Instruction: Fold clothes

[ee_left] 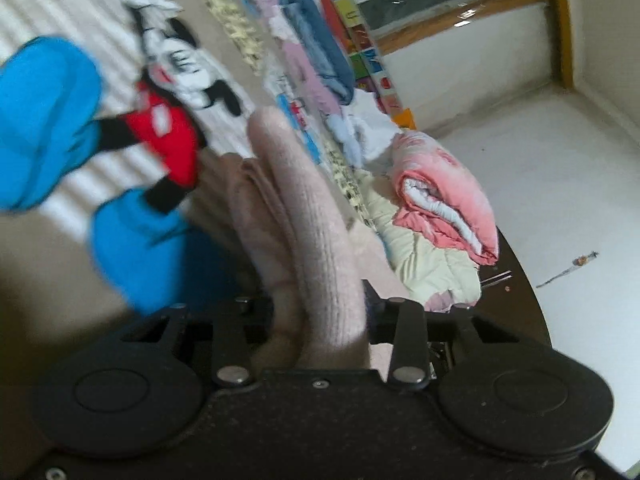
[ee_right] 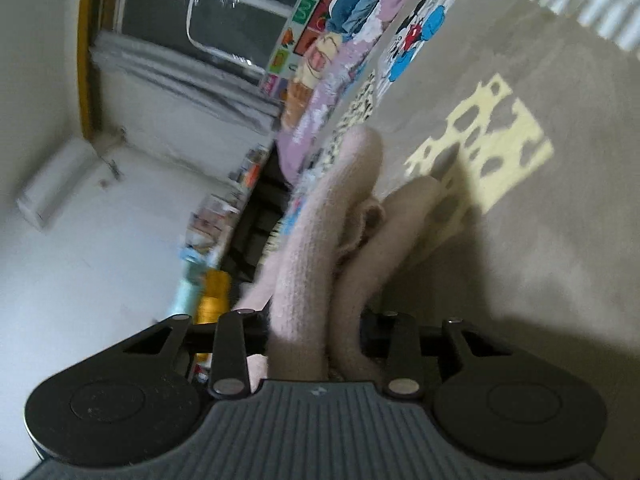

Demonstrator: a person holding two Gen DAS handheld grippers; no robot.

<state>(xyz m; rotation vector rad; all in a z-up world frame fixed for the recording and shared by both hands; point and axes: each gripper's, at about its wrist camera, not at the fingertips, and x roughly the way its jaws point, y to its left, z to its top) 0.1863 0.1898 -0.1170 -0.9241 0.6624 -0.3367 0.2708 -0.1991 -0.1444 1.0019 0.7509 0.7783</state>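
Note:
A pale pink knitted garment (ee_left: 304, 216) rises in thick folds out of my left gripper (ee_left: 320, 320), which is shut on it; the cloth hides the fingers. In the right wrist view the same pink knit (ee_right: 316, 240) stands in two bunched rolls from between the jaws of my right gripper (ee_right: 324, 332), also shut on it with the fingers covered. The garment hangs over a beige bedspread (ee_right: 540, 240). How the rest of the garment lies is hidden.
The bedspread carries a cartoon mouse print (ee_left: 168, 92) with blue patches and a yellow cheese print (ee_right: 488, 144). Along its far edge lie jeans (ee_left: 320, 40), lilac clothes (ee_right: 320, 92) and a rolled pink quilt (ee_left: 444, 192). Beyond are white floor (ee_left: 540, 200), a dark shelf (ee_right: 260, 216) and a wooden-framed window (ee_left: 460, 12).

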